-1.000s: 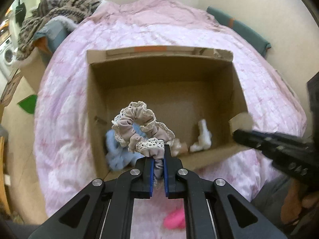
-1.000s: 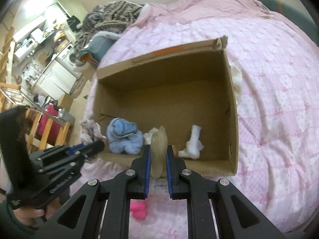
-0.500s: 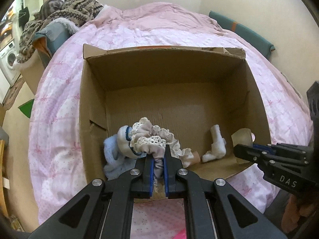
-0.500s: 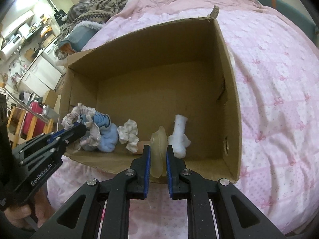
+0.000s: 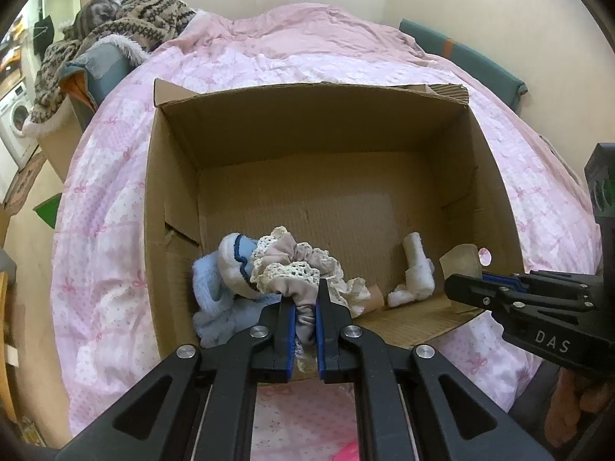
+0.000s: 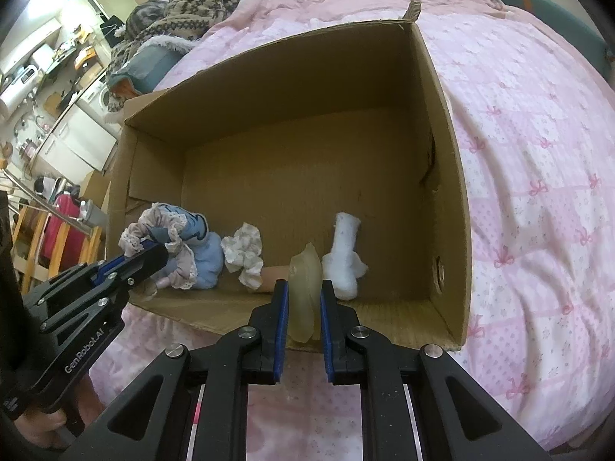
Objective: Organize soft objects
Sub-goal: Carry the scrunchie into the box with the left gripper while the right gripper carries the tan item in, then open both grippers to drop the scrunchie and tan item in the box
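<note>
one box (image 5: 173, 176), two scrunchies (image 5: 296, 272)

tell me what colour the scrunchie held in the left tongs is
Beige-taupe fabric scrunchie with cream lace trim, clearest in the left wrist view.

- You are in a home, in a bedroom: a bed (image 5: 346, 61) with a pink patterned quilt fills both views.
- A knitted sweater (image 5: 115, 19) lies heaped at its far corner.
- Beyond the bed you see a washing machine (image 5: 15, 123) and white kitchen cabinets (image 6: 77, 138) with cluttered shelves.
</note>
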### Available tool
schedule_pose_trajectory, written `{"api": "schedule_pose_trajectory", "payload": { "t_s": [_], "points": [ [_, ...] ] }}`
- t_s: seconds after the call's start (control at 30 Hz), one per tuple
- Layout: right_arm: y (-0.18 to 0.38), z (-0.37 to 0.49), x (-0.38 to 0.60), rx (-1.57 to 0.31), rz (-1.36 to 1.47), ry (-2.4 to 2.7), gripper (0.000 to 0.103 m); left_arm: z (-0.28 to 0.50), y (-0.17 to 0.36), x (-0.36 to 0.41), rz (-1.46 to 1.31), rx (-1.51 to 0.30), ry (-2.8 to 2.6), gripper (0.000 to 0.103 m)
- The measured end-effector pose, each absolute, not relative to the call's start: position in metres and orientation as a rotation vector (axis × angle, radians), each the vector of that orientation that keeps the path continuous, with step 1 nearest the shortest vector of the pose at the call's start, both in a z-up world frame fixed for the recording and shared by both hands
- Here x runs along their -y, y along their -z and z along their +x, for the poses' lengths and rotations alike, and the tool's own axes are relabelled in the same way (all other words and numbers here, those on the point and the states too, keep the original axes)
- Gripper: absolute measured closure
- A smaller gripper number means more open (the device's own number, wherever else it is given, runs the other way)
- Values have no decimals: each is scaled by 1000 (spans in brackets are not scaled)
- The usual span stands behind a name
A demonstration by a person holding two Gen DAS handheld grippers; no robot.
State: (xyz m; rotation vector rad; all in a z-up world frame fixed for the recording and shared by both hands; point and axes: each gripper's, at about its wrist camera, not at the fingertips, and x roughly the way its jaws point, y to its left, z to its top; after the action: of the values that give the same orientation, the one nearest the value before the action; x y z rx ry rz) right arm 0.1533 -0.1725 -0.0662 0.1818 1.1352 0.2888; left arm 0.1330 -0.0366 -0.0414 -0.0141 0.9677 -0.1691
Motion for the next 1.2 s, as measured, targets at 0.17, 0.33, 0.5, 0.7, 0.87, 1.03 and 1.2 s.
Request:
{"api": "schedule_pose_trajectory", "payload": {
  "t_s": [0.17, 0.33, 0.5, 0.7, 0.87, 1.03, 1.2],
  "points": [
    [67, 154, 173, -1137, 193, -285, 87, 134, 44, 35, -37, -991, 158, 95],
    [67, 155, 174, -1137, 197, -284, 86, 136, 43, 33, -52, -1003, 148, 95],
    [67, 154, 176, -1136, 212, -293, 86, 136, 38, 29, -72, -982, 137, 91],
    [64, 153, 176, -1122, 219, -303, 82, 136, 36, 31, -50, -976, 122, 69],
    [63, 153, 180, -1118, 242, -298, 81, 133, 31, 29, -62, -945, 123, 42],
    [61, 153, 183, -1104, 262, -301, 80, 133, 30, 30, -60, -942, 124, 40],
    [58, 152, 189, -1083, 289, -289, 77, 132, 28, 29, -62, -934, 122, 40]
  ]
}}
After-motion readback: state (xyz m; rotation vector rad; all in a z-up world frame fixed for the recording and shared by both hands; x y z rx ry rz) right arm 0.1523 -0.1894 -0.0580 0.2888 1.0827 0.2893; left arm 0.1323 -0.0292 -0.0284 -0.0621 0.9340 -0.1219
